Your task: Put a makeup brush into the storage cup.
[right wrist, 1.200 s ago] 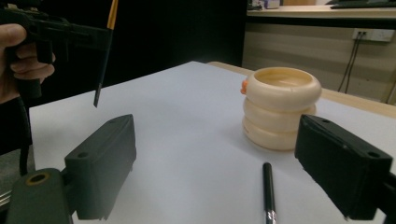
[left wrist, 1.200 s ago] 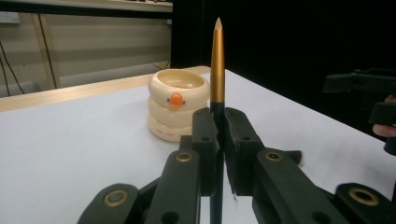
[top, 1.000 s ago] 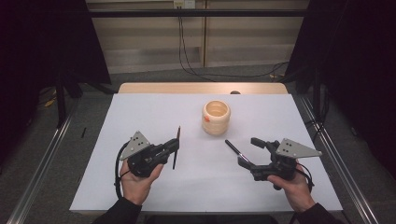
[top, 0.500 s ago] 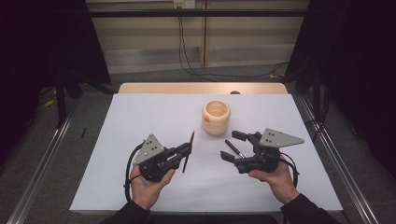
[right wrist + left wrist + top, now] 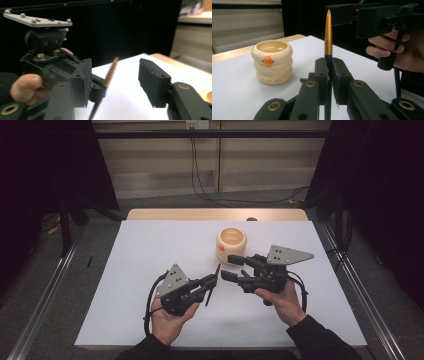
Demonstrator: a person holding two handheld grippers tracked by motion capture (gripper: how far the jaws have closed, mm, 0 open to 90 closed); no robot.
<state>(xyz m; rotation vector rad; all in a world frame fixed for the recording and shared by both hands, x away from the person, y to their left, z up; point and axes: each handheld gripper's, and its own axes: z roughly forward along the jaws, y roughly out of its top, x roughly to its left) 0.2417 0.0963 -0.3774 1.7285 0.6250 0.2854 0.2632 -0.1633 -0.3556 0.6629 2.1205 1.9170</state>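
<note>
Pencil (image 5: 328, 35) pinched upright in left gripper (image 5: 329, 75); right gripper (image 5: 112, 80) closing, nothing between; cup (image 5: 231, 245) holds nothing visible

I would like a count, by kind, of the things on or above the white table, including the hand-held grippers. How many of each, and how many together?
Cream ringed holder with an orange button: 1
Pencil-like stick with a gold upper part, clamped in the left gripper: 1
Hand-held grippers: 2, the left one and the right gripper, whose jaws stand apart
Total: 4

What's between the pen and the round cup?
Just bare white table, as the high view shows. The pen sits clamped in the left gripper, near the cup.
</note>
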